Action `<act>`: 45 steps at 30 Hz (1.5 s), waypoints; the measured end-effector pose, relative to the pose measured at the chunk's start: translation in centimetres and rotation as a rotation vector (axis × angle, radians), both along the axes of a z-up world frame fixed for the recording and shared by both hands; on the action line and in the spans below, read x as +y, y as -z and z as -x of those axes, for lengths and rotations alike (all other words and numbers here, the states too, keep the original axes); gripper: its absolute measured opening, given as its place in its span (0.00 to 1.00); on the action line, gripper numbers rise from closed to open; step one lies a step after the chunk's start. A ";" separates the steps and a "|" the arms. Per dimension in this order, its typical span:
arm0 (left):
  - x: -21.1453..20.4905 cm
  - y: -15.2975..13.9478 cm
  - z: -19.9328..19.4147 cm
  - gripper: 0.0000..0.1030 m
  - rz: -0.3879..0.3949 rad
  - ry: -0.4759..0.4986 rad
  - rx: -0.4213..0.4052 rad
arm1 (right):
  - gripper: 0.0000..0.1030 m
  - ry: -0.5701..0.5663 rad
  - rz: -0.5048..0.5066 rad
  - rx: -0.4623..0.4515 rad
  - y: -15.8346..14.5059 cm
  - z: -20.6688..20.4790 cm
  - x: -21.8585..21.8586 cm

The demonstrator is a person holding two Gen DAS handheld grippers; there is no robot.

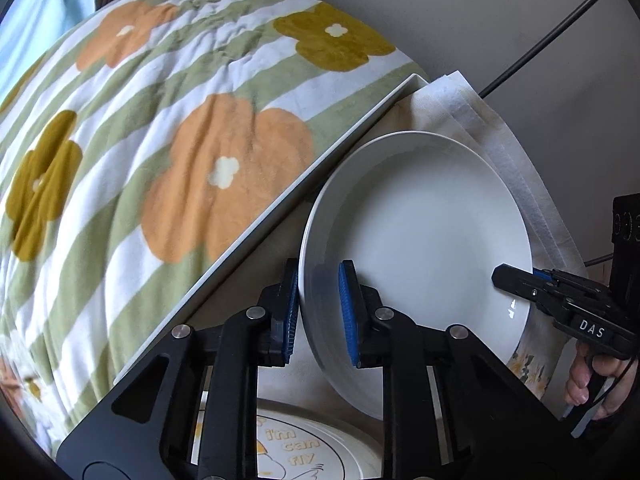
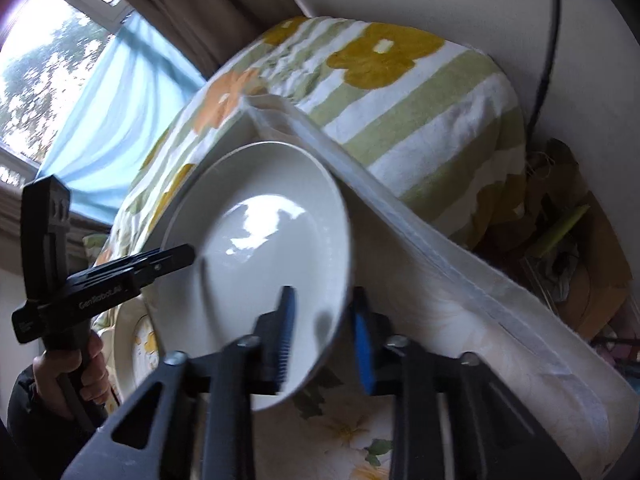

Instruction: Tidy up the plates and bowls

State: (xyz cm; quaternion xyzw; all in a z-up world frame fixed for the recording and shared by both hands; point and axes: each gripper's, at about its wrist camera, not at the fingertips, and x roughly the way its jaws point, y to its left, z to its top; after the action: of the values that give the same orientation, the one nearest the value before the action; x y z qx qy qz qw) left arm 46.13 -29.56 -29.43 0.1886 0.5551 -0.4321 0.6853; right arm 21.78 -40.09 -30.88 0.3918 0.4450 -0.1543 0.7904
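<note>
A plain white plate (image 1: 424, 240) is held up off the table between both grippers; it also shows in the right wrist view (image 2: 260, 256). My left gripper (image 1: 320, 312) has its blue pads on either side of the plate's left rim, closed on it. My right gripper (image 2: 324, 340) straddles the plate's opposite rim; it shows at the right in the left wrist view (image 1: 516, 280). A printed plate (image 1: 304, 452) reading "I'm can fly" lies below the held plate.
A floral striped blanket (image 1: 160, 140) covers the bed beside the table edge (image 1: 280, 208). A folded white cloth (image 1: 480, 120) lies behind the plate. A flowered tablecloth (image 2: 352, 432) covers the table. A window with blue curtain (image 2: 120, 92) is at the left.
</note>
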 end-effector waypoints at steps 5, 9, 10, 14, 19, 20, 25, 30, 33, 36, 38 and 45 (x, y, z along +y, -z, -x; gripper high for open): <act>-0.1 -0.2 0.6 0.17 -0.020 0.027 -0.051 | 0.15 0.001 -0.007 -0.008 0.1 0.0 -0.2; -0.3 -0.4 0.8 0.17 -0.023 0.034 -0.055 | 0.15 0.006 -0.019 -0.018 -0.1 0.1 -0.6; -0.3 -0.5 0.9 0.17 -0.020 0.034 -0.053 | 0.15 0.006 -0.012 -0.023 -0.3 0.2 -0.7; -0.1 -1.4 1.5 0.17 -0.013 0.032 -0.059 | 0.15 0.000 -0.006 -0.036 -1.2 0.6 -0.8; 0.5 -3.8 3.0 0.17 -0.007 0.021 -0.096 | 0.15 -0.037 0.017 -0.053 -3.4 1.0 -1.0; 0.7 -4.4 3.4 0.17 -0.005 0.012 -0.102 | 0.15 -0.049 0.019 -0.061 -3.9 1.1 -1.1; 2.5 -8.2 6.2 0.17 -0.005 -0.057 -0.158 | 0.15 -0.152 0.036 -0.075 -7.0 1.5 -0.9; 5.7 -11.3 10.3 0.17 0.002 -0.179 -0.190 | 0.15 -0.272 0.032 -0.099 -9.3 2.5 -0.3; 8.1 -12.3 13.3 0.17 -0.010 -0.269 -0.214 | 0.15 -0.380 0.042 -0.113 -10.7 3.1 1.1; 11.4 -12.5 16.3 0.17 -0.013 -0.371 -0.203 | 0.15 -0.469 0.058 -0.122 -11.6 4.0 2.8; 13.8 -12.5 18.2 0.17 -0.015 -0.438 -0.199 | 0.15 -0.533 0.055 -0.128 -11.9 4.6 4.3; 22.5 -11.1 24.2 0.17 -0.030 -0.648 -0.151 | 0.15 -0.723 0.016 -0.097 -10.5 5.7 11.2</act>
State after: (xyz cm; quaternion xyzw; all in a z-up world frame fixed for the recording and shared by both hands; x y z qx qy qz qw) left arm 21.94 -7.10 -18.29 0.0437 0.5403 -0.1680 0.8234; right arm 16.10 -28.87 -20.33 0.2101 0.5156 0.1502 0.8170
